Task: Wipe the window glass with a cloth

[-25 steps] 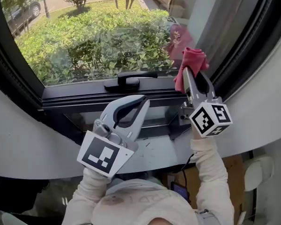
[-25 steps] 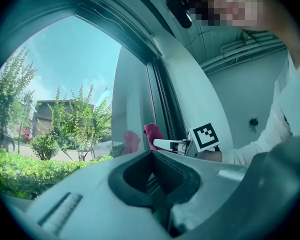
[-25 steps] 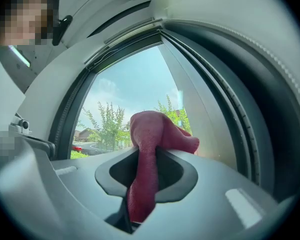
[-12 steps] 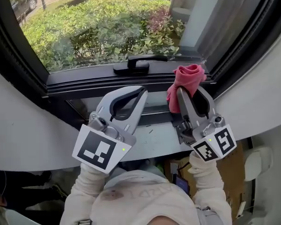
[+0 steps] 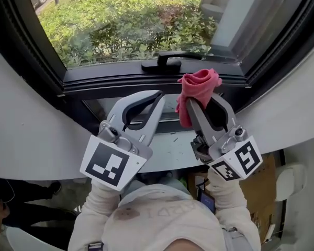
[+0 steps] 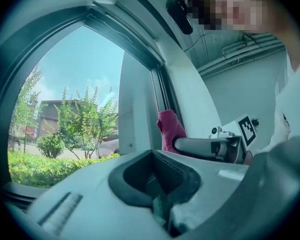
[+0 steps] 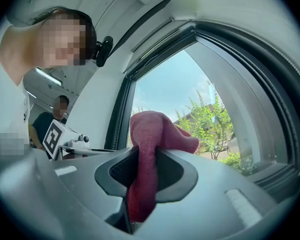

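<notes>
Cloth (image 5: 199, 82): red, bunched; clamped in right gripper (image 5: 204, 99), wad past its tips, tail running back along the jaws.
Left gripper (image 5: 156, 95): jaws closed together, nothing between them; just beside the right gripper.
Window glass (image 5: 131, 20): ahead of both grippers' tips, beyond the black frame (image 5: 120, 80); cloth apart from it.
Window handle (image 5: 170, 61): between tips and glass.
Nearer to glass: right gripper, judged 1 forward push short of contact.

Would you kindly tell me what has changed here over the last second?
The right gripper, its tongs shut on the red cloth, drew back and down away from the window glass to below the handle. The left gripper stayed low, shut and empty.
</notes>
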Available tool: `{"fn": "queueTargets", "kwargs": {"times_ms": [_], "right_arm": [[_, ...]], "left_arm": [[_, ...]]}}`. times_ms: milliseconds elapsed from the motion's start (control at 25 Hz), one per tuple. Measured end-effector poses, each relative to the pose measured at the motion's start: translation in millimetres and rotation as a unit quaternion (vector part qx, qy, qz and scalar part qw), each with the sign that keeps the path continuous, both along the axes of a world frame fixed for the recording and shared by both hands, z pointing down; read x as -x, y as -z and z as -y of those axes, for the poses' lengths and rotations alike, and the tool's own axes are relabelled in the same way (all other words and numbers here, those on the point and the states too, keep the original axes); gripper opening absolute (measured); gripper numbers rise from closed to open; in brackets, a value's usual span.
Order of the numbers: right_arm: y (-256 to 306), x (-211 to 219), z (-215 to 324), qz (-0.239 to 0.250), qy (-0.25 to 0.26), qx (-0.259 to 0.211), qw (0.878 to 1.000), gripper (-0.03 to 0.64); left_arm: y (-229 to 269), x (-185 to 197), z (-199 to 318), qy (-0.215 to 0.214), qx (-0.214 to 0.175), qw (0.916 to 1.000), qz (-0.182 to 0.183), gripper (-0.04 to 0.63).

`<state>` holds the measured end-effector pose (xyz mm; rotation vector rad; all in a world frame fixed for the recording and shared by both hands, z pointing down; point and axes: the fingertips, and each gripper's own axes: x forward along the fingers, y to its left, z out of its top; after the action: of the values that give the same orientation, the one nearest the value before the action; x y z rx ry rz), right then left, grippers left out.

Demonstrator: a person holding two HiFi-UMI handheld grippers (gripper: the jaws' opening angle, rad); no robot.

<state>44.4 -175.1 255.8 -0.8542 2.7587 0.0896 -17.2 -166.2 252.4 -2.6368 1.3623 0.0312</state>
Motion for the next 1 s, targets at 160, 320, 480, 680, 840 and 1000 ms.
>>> {"fn": "queueTargets", "kwargs": {"times_ms": [160,320,480,680,840,1000], "right_arm": [[-6,6,-2,-0.002,0.007,0.01,1.0,0.101],[-2,9,-3,-0.001,0.011,0.009,1.0,0.1],[1,12,-2,0.004,0.014,0.008,1.0,0.1],[1,18,-6,0.005,0.022,0.007,1.0,0.1],[0,21,-8,0.003,0.029,0.007,1.0,0.1],[0,21,-9,0.003,0.034,0.011,0.999,0.1]], "left_arm": [[-3,5,-3,0.003,0.003,1.0,0.001,0.0],[-2,6,-5,0.005,0.003,1.0,0.001,0.0],[-1,6,-6,0.007,0.002,1.0,0.0,0.0],[-1,8,-8,0.008,-0.002,1.0,0.0,0.0],[0,8,-9,0.009,-0.004,1.0,0.0,0.0],[2,6,-10,0.012,-0.002,0.9999,0.001,0.0]]}}
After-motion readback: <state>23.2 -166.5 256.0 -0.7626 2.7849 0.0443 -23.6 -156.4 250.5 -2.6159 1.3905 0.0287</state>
